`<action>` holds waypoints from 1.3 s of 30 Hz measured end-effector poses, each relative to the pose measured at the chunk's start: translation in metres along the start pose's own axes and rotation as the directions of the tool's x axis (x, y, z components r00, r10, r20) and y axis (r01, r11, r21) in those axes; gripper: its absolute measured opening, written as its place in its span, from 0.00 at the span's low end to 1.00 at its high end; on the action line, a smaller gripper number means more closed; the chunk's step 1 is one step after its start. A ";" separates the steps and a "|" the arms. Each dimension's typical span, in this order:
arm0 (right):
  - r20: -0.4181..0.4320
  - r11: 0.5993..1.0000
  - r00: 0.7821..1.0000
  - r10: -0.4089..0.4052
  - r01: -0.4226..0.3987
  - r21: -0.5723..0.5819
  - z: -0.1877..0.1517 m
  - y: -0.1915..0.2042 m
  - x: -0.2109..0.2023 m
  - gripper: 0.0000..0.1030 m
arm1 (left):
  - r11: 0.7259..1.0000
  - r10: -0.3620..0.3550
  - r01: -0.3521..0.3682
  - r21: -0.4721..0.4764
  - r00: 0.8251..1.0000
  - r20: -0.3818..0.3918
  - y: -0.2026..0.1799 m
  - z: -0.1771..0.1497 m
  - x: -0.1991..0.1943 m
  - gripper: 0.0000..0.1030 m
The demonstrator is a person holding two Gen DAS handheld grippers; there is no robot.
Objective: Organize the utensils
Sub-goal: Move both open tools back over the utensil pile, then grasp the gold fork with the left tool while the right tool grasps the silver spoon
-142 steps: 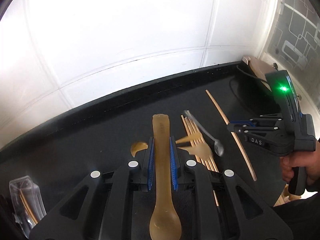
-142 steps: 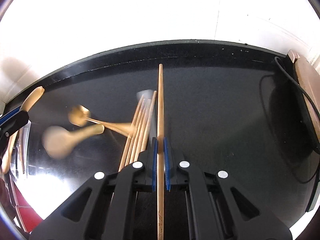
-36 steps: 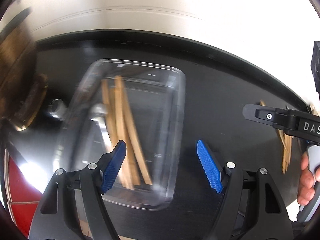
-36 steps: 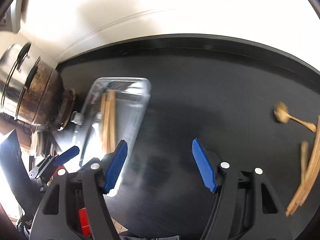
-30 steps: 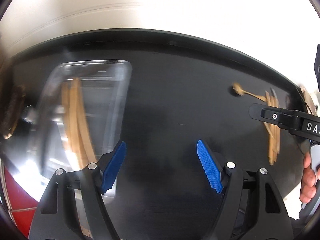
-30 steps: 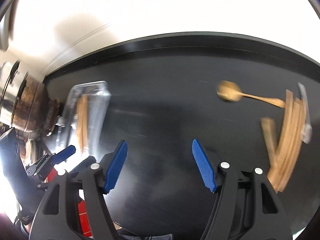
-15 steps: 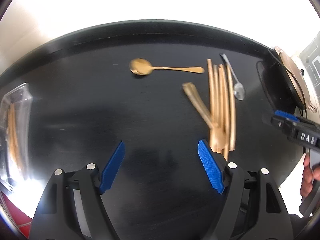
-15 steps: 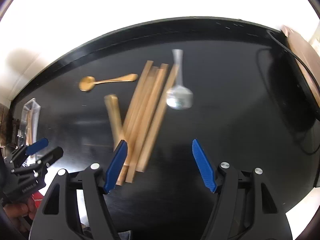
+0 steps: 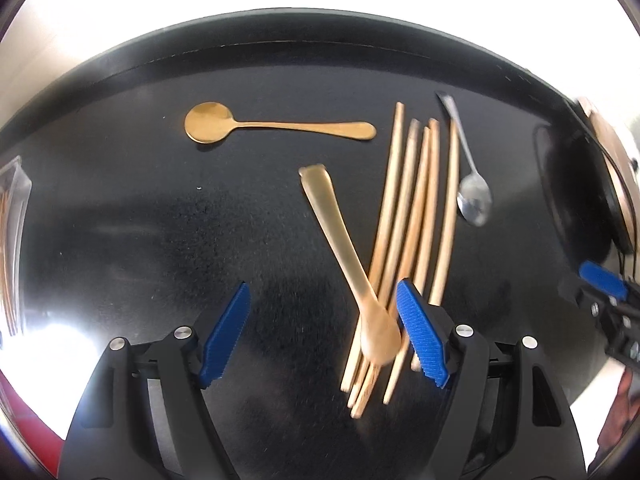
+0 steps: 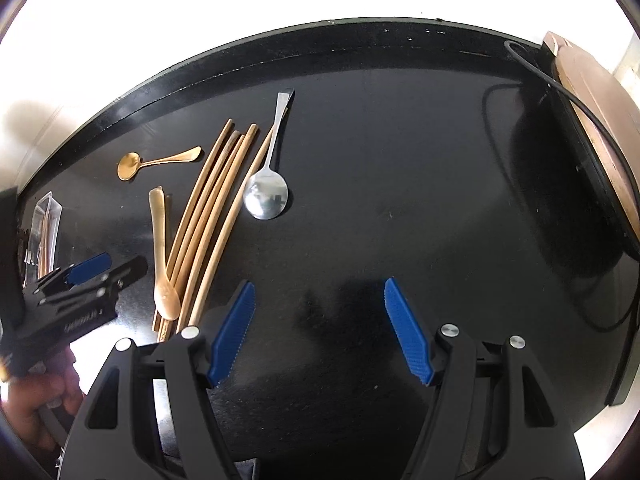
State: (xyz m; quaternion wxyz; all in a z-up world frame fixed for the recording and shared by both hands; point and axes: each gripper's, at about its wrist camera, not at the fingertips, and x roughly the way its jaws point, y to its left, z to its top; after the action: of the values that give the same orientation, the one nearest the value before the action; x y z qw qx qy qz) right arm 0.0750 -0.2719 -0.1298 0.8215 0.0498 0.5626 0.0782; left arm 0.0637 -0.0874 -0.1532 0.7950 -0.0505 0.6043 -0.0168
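Both grippers gape with nothing gripped. Bare black table (image 10: 400, 152) lies ahead of the right gripper (image 10: 319, 328); its far edge curves beyond. Chopsticks (image 9: 412, 216), a pale spoon (image 9: 344, 248) lying across them, pass by the left gripper's (image 9: 324, 336) right finger. Gold spoon (image 9: 256, 125) ahead-left, steel spoon (image 10: 267, 184) right, tray (image 10: 45, 232) far left. No writing is legible.

Glossy metal spoon (image 10: 265, 196), wood chopsticks (image 10: 212, 216)

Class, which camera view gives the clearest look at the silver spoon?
The right wrist view: the silver spoon lies sharp and whole, bowl and handle, beside the chopsticks. In the left wrist view, it sits smaller near the right edge, its bowl blurred.
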 end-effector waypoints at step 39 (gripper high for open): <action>-0.073 0.987 0.996 -0.054 0.042 -0.157 0.096 0.052 0.091 0.05 | 0.997 -0.074 0.075 0.021 0.996 -0.051 0.005 0.036 0.039 0.12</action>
State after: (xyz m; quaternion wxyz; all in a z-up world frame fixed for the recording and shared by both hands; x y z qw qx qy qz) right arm 0.1932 -0.2035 -0.1699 0.8023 -0.0309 0.5870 0.1036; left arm 0.1086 -0.0833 -0.1818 0.7790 -0.0635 0.6214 -0.0548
